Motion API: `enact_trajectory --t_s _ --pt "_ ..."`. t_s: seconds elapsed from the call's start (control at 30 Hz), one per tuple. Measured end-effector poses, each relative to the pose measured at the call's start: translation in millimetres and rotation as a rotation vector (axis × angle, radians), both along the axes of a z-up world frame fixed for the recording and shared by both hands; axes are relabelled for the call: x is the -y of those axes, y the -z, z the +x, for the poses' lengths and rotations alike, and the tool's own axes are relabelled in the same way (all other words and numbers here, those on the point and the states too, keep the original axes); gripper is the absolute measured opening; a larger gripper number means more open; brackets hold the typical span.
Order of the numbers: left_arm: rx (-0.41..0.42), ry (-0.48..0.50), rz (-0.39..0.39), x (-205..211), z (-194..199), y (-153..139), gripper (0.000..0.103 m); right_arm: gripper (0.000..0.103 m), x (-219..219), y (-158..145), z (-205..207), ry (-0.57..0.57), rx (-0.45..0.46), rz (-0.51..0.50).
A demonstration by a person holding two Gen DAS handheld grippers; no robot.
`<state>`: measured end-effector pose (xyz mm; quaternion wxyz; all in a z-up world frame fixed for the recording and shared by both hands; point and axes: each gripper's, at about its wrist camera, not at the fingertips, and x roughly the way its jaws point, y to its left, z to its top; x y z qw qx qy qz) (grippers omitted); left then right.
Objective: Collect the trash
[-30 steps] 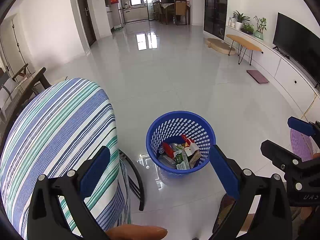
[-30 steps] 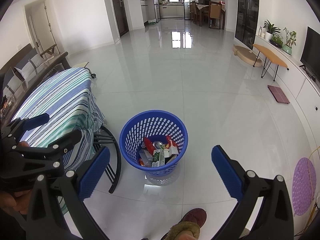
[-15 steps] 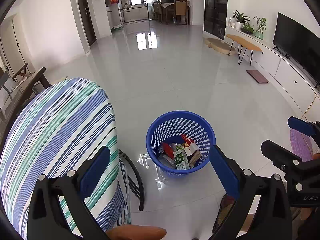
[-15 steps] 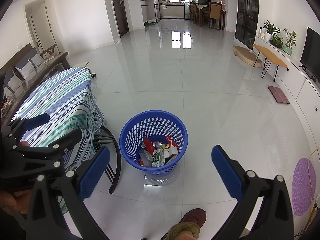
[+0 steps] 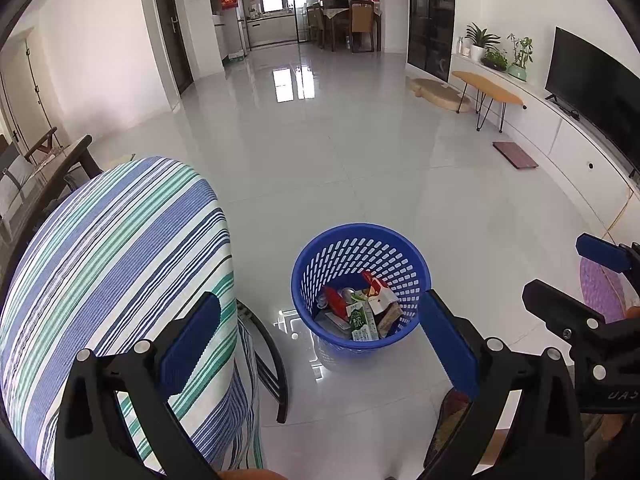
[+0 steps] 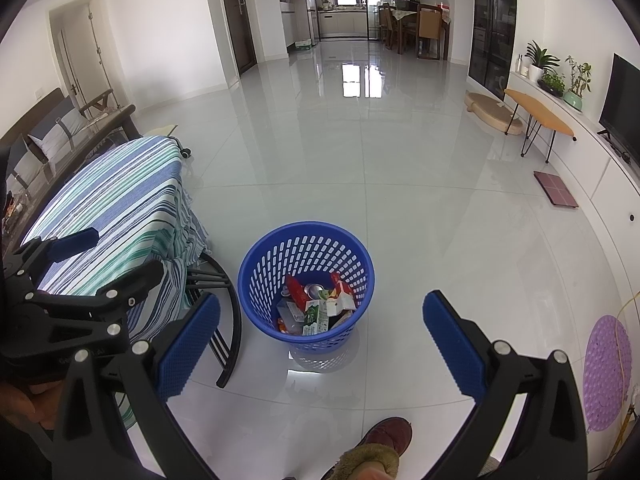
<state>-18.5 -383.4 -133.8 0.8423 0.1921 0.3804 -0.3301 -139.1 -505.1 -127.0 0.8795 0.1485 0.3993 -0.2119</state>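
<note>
A blue perforated waste basket [image 5: 400, 256] stands on the glossy tile floor; it also shows in the right wrist view [image 6: 256, 280]. Inside lies trash [image 5: 358, 308]: a green-and-white carton, red wrappers, a can, paper; it also shows in the right wrist view [image 6: 316, 308]. My left gripper [image 5: 320, 344] is open and empty, held above and in front of the basket. My right gripper [image 6: 320, 340] is open and empty, likewise above it. Each gripper appears at the edge of the other's view.
A table with a blue-green striped cloth [image 5: 104, 280] stands left of the basket, on dark curved legs [image 6: 228, 320]. The person's shoe [image 6: 388, 436] is below. A purple mat [image 6: 606, 372] lies at right. A TV bench and orange side table [image 5: 488, 88] line the right wall.
</note>
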Motion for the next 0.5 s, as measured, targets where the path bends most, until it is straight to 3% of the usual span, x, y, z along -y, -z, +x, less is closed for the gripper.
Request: enact_trajectory --t_s 0.5 --pt "-0.002 -0.003 0.015 4.5 -2.8 0.1 0.098 0.098 1.4 -0.8 -2.8 0.007 -0.001 -0.001"
